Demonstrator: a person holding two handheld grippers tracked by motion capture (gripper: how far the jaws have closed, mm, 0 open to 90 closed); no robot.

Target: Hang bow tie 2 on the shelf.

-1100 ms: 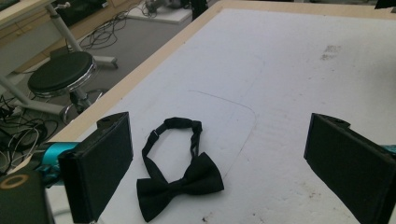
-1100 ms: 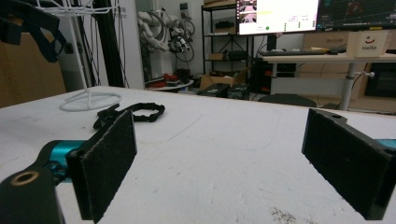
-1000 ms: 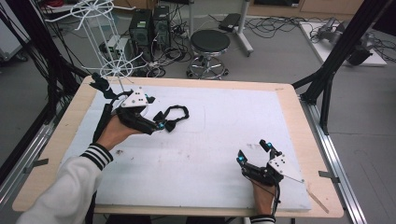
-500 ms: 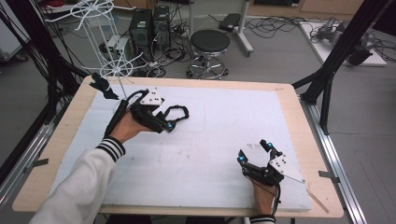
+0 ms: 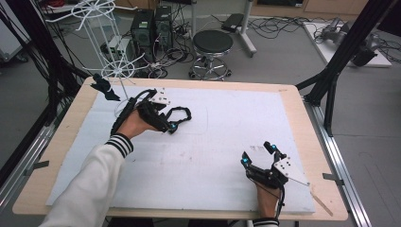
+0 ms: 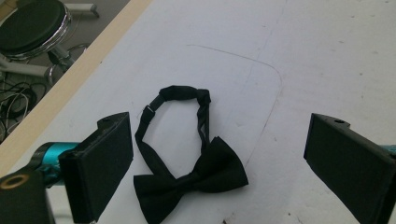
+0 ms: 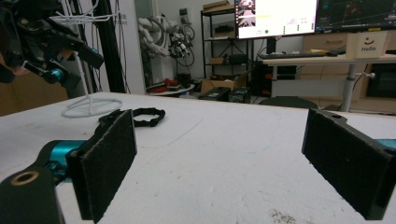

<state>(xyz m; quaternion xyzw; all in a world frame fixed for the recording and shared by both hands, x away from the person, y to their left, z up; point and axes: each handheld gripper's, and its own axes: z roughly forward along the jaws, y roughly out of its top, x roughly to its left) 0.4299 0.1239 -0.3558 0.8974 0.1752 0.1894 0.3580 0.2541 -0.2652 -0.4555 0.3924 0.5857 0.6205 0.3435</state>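
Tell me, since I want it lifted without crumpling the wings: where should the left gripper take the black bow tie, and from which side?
Probably at the centre knot of the bow tie, coming straight down. It lies flat on the white mat between the open left gripper jaws; the knot is narrowest and thickest there.

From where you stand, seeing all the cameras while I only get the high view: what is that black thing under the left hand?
Observer: A black bow tie with its neck strap, lying flat on the white mat, as the left gripper view shows.
Operator: Is the left gripper squeezing it?
Observer: No. Its jaws stand wide apart, with the bow tie lying between them, untouched.
Operator: And the strap, is it undone?
Observer: It forms a closed loop beyond the bow.
Operator: What about the right gripper?
Observer: Its jaws are open too, with nothing between them, and a lit computer screen shows far behind.
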